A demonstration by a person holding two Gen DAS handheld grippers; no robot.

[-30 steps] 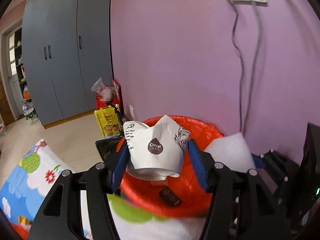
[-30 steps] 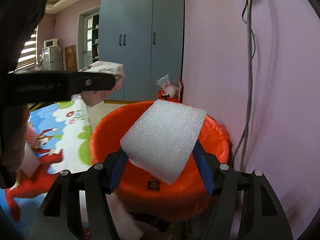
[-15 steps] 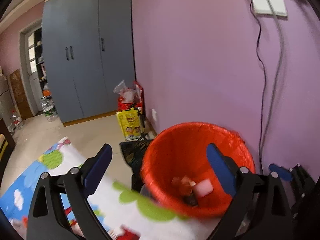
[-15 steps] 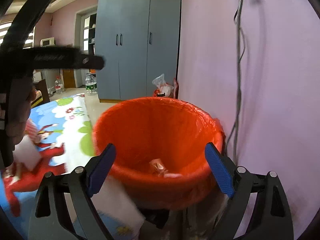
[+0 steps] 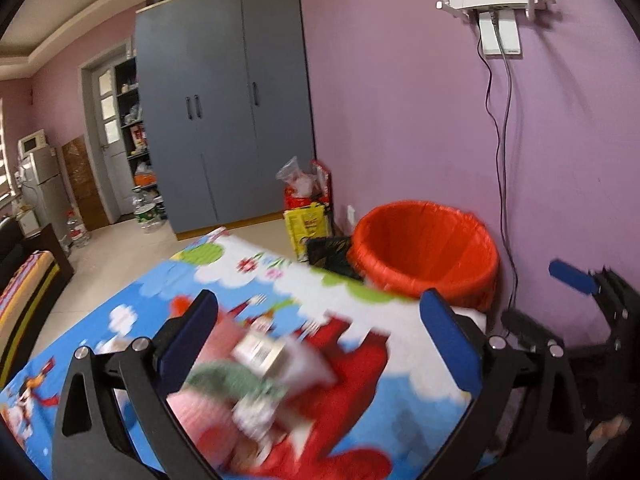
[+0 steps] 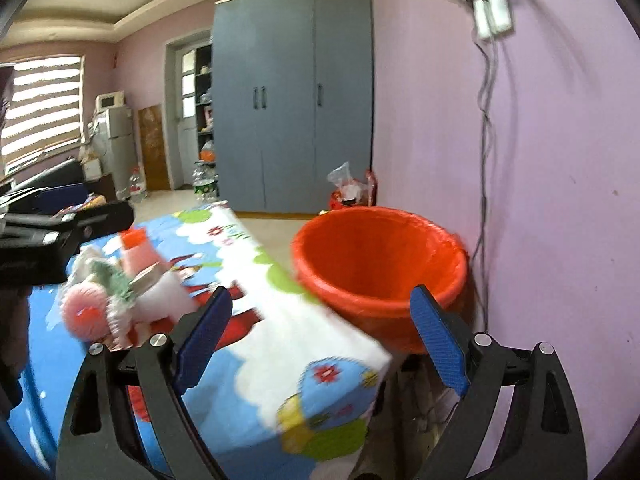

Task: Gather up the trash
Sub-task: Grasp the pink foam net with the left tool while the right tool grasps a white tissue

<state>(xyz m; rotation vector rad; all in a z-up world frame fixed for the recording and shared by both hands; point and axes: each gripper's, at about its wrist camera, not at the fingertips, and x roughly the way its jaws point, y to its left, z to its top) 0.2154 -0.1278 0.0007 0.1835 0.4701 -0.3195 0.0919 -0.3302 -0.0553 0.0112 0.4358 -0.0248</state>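
Both grippers have just let go of their loads over the red-lined trash bin: a second ago the left gripper pinched a crumpled paper cup and the right gripper a white foam sheet, and now neither piece is between the fingers. The left gripper's fingers have just been opening and stand spread wide with nothing between them; the right's stand the same, spread and empty. The two pieces are presumably in the bin, though its bottom is hidden from both views here. The bin stands on the floor against the purple wall, just off the far corner of the counter, which wears a bright cartoon-print cloth. Both views have swung from the bin toward the counter top, where a blurred heap of remaining trash lies near the middle: a pink ribbed piece, something green, a small box and white scraps. That heap looks like the next target, so the task is partly done.
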